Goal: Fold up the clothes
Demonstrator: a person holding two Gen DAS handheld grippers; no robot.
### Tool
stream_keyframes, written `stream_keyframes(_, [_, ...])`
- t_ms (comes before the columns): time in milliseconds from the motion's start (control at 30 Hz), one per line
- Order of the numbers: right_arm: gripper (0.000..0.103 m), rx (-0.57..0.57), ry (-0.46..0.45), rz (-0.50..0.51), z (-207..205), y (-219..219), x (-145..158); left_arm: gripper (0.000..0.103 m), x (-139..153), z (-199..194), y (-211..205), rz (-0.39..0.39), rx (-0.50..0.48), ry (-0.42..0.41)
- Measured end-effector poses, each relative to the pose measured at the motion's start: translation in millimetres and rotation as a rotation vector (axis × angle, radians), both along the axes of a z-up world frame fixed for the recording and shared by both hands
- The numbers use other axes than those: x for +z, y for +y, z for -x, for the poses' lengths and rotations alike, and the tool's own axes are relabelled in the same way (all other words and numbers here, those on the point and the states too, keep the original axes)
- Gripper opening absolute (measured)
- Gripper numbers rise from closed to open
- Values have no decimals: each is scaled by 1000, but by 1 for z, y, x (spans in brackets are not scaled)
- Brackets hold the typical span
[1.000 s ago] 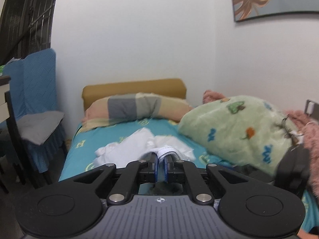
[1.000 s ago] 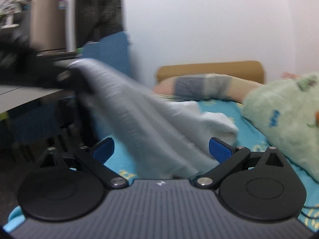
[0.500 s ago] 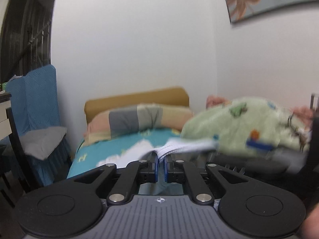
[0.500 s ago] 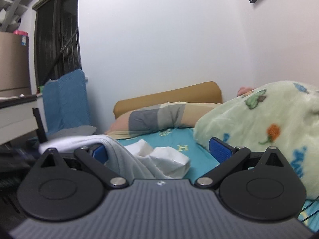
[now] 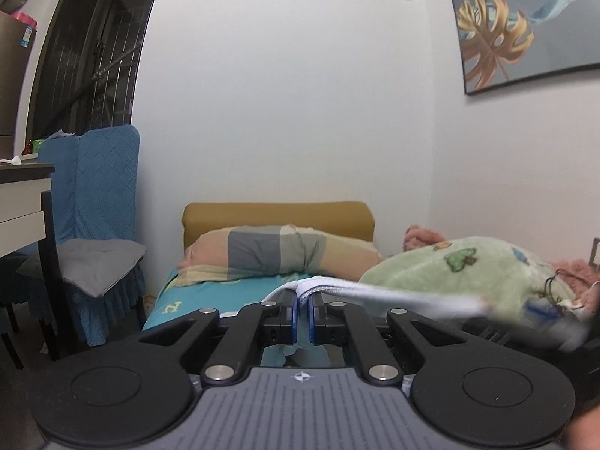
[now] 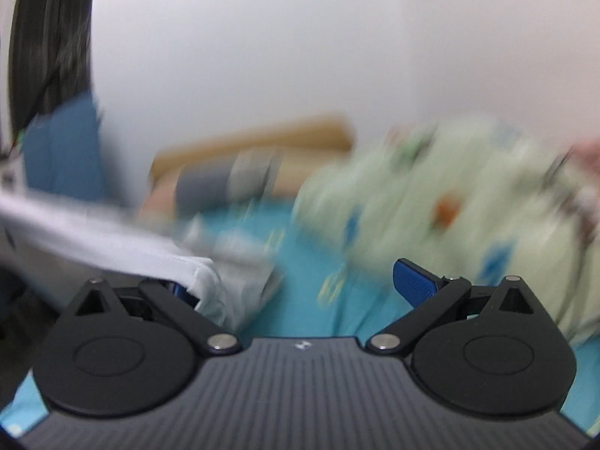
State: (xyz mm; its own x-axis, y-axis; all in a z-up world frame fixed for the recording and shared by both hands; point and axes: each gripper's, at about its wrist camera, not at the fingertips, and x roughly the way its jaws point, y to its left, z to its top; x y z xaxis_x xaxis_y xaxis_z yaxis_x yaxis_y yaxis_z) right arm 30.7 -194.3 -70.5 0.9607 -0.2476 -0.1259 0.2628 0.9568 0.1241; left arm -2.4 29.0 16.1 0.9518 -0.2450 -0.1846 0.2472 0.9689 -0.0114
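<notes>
Left wrist view: sharp, with chair, pillow, headboard and wall picture clear. Right wrist view: motion-blurred, bed sheet and green blanket smeared. White garment stretched taut above the bed, long axis running sideways from the left hand-held gripper off to the right edge. Left jaws pinched together on the garment's hemmed edge. Right hand-held gripper spread wide, gripping nothing; white garment draped over and touching its left finger only.
</notes>
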Motion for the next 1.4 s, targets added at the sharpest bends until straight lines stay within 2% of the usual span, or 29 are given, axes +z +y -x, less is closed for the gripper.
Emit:
stream_keyframes(67, [103, -36, -132, 79, 25, 1, 18, 6, 4, 6, -1, -1, -17, -19])
stream_keyframes(133, [103, -48, -178, 131, 36, 3, 25, 6, 6, 10, -2, -11, -23, -27])
stream_keyframes(200, [103, -4, -58, 136, 21, 2, 18, 6, 3, 6, -2, -16, -14, 7])
stream_keyframes(300, [103, 54, 219, 42, -19, -11, -17, 6, -4, -1, -3, -38, 2, 69])
stream_keyframes(367, [103, 22, 278, -33, -29, -21, -34, 6, -12, -8, -6, -69, 16, 122])
stream_keyframes(433, [103, 3, 241, -52, -27, -23, -29, 7, -21, -13, -8, -107, 29, 150])
stream_keyframes(567, [103, 33, 129, -3, -24, -19, 1, 14, -40, -26, -12, -169, 53, 234])
stream_keyframes(600, [103, 40, 122, -8, -22, -20, 4, 21, -45, -29, -15, -191, 56, 245])
stream_keyframes(633, [103, 47, 122, -16, -18, -16, 10, 33, -49, -31, -17, -213, 59, 255])
stream_keyframes(700, [103, 56, 127, -36, -13, -16, 11, 45, -59, -36, -23, -258, 67, 274])
stream_keyframes(867, [103, 63, 114, -71, -12, -22, 9, 49, -78, -45, -42, -418, 144, 261])
stream_keyframes(967, [103, 51, 108, -75, -13, -25, 10, 53, -75, -48, -36, -434, 278, 226])
stream_keyframes(1033, [103, 40, 116, -76, -13, -28, 8, 61, -68, -48, -27, -391, 323, 205])
stream_keyframes(1100, [103, 43, 134, -80, -15, -29, 6, 61, -62, -48, -18, -352, 365, 186])
stream_keyframes(1400, [103, 49, 135, 19, -13, -16, 2, 62, -70, -59, -19, -384, 374, 248])
